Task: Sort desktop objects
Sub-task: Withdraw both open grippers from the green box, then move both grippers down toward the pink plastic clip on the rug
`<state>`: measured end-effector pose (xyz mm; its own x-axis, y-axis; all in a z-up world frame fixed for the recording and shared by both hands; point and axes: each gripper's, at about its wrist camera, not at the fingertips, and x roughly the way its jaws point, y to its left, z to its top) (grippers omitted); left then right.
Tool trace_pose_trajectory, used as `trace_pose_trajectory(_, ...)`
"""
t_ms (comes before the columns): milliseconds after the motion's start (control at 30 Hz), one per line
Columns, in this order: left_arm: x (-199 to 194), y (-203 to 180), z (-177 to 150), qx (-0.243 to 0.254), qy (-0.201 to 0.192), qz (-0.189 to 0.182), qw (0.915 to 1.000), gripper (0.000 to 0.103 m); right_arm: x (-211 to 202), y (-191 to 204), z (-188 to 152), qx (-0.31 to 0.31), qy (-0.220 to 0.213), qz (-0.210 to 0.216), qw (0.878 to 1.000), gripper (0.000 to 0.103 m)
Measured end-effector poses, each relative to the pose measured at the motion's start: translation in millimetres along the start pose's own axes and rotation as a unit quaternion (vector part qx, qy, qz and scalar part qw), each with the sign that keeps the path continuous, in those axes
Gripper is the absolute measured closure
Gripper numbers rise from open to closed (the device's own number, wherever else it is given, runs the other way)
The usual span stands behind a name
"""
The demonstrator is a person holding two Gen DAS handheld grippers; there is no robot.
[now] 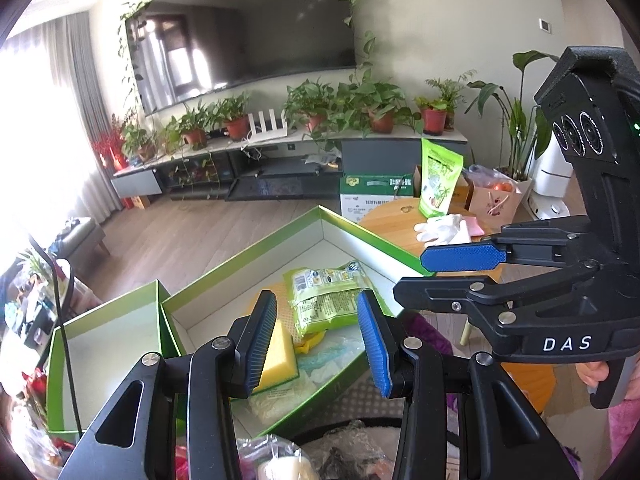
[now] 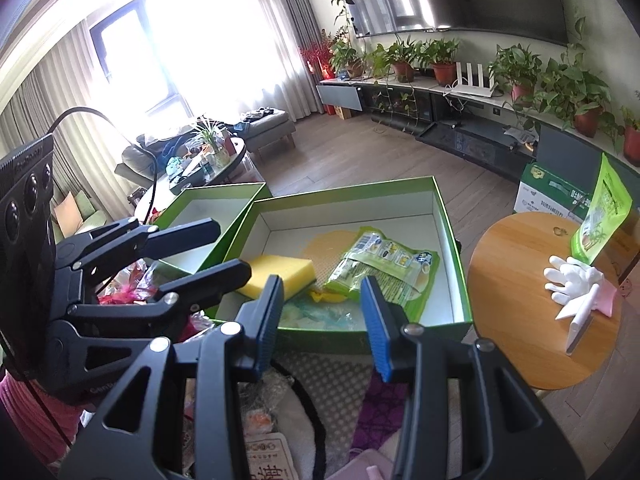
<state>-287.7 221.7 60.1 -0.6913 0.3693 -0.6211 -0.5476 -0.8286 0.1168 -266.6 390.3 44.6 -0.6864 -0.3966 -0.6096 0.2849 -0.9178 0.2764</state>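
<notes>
A large green box (image 1: 362,232) (image 2: 460,272) with a white inside holds a yellow sponge (image 1: 280,354) (image 2: 280,274), a green snack packet (image 1: 326,298) (image 2: 384,266) and clear wrappers. My left gripper (image 1: 320,338) is open and empty, held above the box's near end over the sponge and packet. My right gripper (image 2: 324,322) is open and empty, above the box's near rim. It shows from the side in the left wrist view (image 1: 416,276); the left one shows in the right wrist view (image 2: 228,250).
A smaller green box (image 1: 56,380) (image 2: 224,196) stands left of the large one. A round wooden table (image 2: 516,320) (image 1: 390,216) on the right carries white gloves (image 2: 576,280), a pink cloth and a standing green pouch (image 2: 600,216). Bags and wrapped items lie below the grippers.
</notes>
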Motion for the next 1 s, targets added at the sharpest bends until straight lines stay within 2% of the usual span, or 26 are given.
trace_pose_trajectory(167, -27, -5, -5, 0.008, -0.018, 0.004, 0.9998, 0.055, -20, 17, -8, -0.016, -0.008, -0.002, 1.0, 0.062)
trace_pose_trajectory(567, -74, -7, -37, -0.001, -0.027, 0.013, 0.9996, 0.043, -49, 62, -35, -0.051, -0.013, -0.013, 0.999, 0.06)
trace_pose_trajectory(1000, -126, -10, -78, -0.004, -0.04, 0.029, 0.9988, 0.043, -74, 112, -76, -0.092, -0.014, -0.001, 0.996, 0.058)
